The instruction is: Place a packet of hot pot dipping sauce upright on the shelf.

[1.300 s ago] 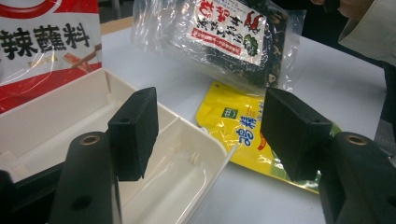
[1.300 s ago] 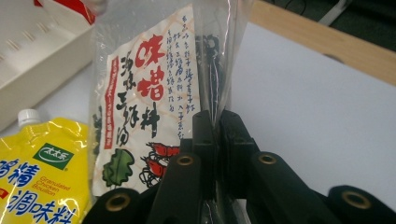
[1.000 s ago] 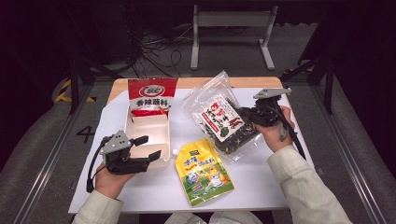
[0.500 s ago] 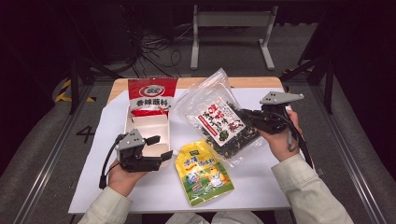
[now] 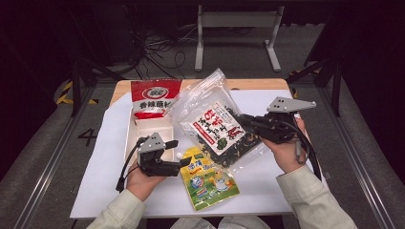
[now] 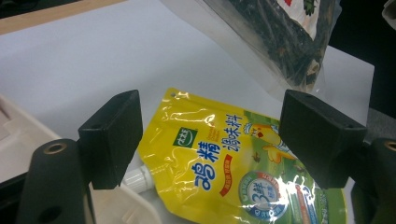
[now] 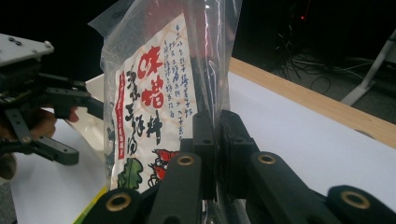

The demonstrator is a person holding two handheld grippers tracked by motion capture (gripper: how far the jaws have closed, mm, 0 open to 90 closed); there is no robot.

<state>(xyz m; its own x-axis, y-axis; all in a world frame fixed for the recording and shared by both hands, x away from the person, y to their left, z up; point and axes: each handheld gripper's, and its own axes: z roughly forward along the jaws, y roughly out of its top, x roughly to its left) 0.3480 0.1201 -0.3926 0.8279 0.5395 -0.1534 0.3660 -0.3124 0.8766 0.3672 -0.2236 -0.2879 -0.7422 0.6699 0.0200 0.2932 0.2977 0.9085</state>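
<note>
High view: white sheet [image 5: 286, 191] spread over the table [image 5: 253, 84], with a red packet [image 5: 155, 98] at far left, resting on the far end of a white tray [image 5: 131, 136], a clear bag of dark dried seaweed [image 5: 217, 126] at centre, and a yellow spouted pouch [image 5: 207, 179] lying flat at near centre. Right gripper view: close detail not legible from above, namely the red lettering on the bag's white label and the clear film pinched edge-on; also the other gripper farther off at left. Left gripper view: the pouch's printed front, the white screw cap at its corner touching the tray edge, and the lower corner of the seaweed bag hanging above the sheet at upper right. Left hand [image 5: 138, 179] entering from the near edge, forearm in a pale sleeve, left gripper [image 5: 179, 152] held low and level, pointing right toward the pouch's spout end. Right hand [image 5: 286, 152] raised at right, right gripper [image 5: 243, 121] pointing left, grey plate on top, cable trailing down the forearm. Left fingers [image 6: 112, 135] spread wide, having just been opening, nothing gripped; pouch lying beyond and below the gap, pads clear of it. Right fingers [image 7: 205, 140] pressed together on the right edge of the seaweed bag, holding it tilted and lifted off the sheet.
</note>
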